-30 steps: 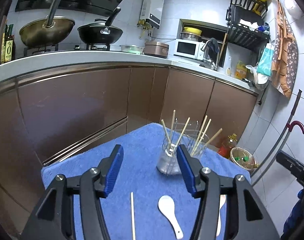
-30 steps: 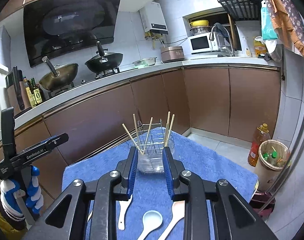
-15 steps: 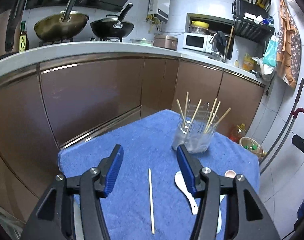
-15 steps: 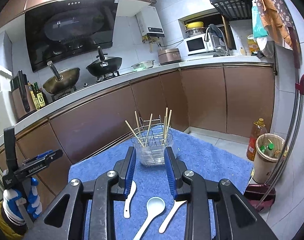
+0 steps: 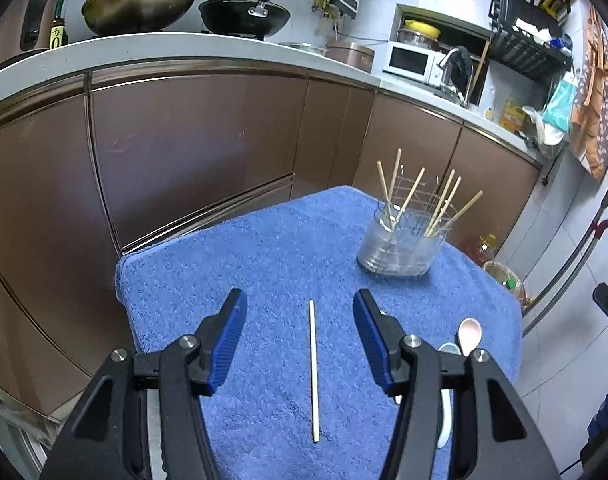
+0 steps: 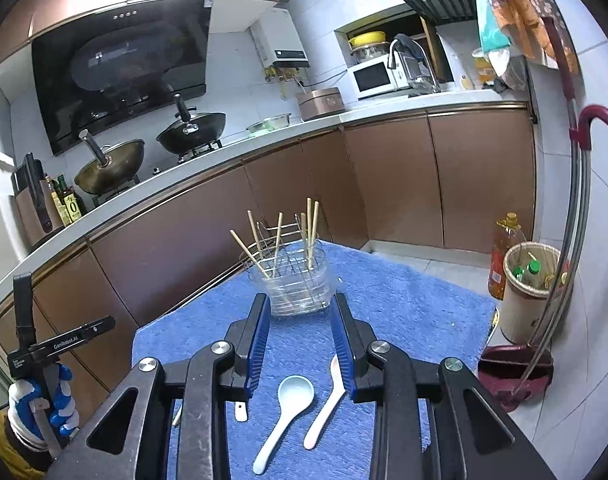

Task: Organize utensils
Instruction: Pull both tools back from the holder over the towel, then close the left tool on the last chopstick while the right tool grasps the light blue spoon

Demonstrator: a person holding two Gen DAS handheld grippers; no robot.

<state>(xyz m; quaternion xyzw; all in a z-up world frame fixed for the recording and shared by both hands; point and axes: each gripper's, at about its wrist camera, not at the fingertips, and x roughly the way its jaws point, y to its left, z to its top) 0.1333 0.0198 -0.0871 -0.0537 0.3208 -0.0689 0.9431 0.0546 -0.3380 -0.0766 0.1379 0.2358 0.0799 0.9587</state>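
on left gripper body: "genrobot.ai"; jaws spread, empty; right gripper likewise spread, empty.

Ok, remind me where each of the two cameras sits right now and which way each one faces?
Left wrist: on the left gripper, looking forward and down along its open blue fingers at the lone chopstick on the blue towel.
Right wrist: on the right gripper, looking down over the white spoon and pink spoon; a gloved hand with the other gripper shows at left.
Shared: the clear holder of chopsticks, spoons, towel, kitchen counter.
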